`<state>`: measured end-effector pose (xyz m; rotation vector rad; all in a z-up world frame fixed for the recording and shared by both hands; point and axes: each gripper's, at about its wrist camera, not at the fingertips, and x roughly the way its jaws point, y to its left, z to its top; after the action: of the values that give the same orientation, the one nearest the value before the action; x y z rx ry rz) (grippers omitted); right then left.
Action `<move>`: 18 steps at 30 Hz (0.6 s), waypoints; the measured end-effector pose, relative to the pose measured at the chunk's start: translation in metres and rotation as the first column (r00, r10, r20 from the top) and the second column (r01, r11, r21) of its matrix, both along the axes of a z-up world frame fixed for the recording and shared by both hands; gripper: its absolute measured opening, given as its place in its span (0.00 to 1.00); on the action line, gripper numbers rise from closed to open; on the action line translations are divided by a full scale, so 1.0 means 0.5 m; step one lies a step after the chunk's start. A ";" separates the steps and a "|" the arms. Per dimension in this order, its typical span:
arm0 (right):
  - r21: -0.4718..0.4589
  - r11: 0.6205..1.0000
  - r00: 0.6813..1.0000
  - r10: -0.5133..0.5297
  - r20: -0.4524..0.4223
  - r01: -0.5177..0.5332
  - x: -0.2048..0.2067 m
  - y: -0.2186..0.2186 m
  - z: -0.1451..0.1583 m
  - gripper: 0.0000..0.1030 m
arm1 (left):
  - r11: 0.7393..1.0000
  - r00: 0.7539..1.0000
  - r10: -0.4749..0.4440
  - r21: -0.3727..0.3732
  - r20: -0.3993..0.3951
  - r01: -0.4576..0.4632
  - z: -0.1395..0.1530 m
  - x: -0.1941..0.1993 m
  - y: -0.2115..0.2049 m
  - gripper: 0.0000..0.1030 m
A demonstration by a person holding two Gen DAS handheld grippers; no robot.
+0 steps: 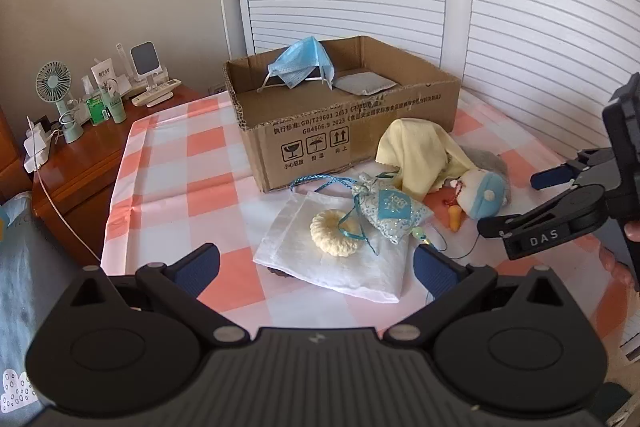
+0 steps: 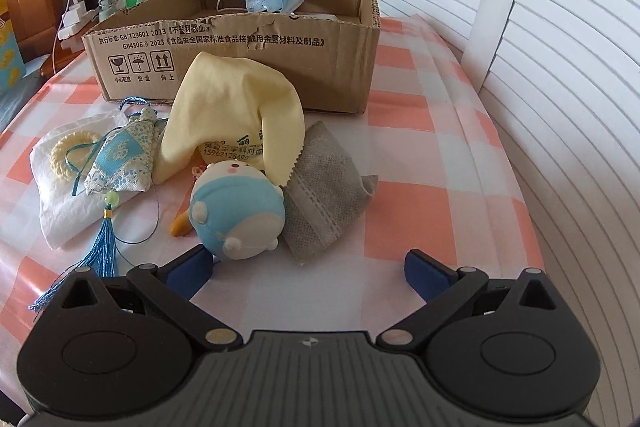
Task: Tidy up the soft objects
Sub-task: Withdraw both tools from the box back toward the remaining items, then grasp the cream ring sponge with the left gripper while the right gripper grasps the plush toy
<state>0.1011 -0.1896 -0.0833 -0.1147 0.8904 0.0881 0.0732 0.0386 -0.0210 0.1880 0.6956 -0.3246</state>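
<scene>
Plush toy [image 2: 236, 215] just ahead of spread right claw [image 2: 308, 273]

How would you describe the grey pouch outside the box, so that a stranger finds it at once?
Start at the cardboard box on the checked cloth. In front of it lies a yellow cloth; the grey pouch leans beside the blue plush toy below it. It alone there is plain grey mesh.

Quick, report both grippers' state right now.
Left gripper: open, holding nothing, above the white cloth pouch.
Right gripper: open, holding nothing, just short of the blue-and-white round plush toy.
</scene>
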 end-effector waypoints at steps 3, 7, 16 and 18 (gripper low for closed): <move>0.004 1.000 1.000 0.007 0.013 -0.007 -0.007 -0.003 0.000 1.00 | 1.000 1.000 -0.006 0.026 -0.007 0.006 -0.013 0.017 -0.005 0.99; 0.010 1.000 1.000 0.015 0.021 -0.015 -0.007 -0.006 0.002 1.00 | 0.998 0.999 -0.031 0.059 -0.019 0.032 -0.030 0.044 -0.010 0.99; 0.016 1.000 0.999 0.023 0.040 -0.023 -0.011 -0.008 0.000 1.00 | 0.964 0.985 -0.174 0.202 -0.018 0.174 -0.057 0.089 -0.042 0.75; 0.016 1.000 0.999 0.025 0.040 -0.025 -0.012 -0.009 0.000 1.00 | 0.952 0.977 -0.212 0.220 -0.033 0.214 -0.064 0.096 -0.048 0.71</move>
<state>0.0954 -0.1939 -0.0835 -0.1120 0.8488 0.1158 0.1211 0.0144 -0.0532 0.4781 0.7216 -0.4544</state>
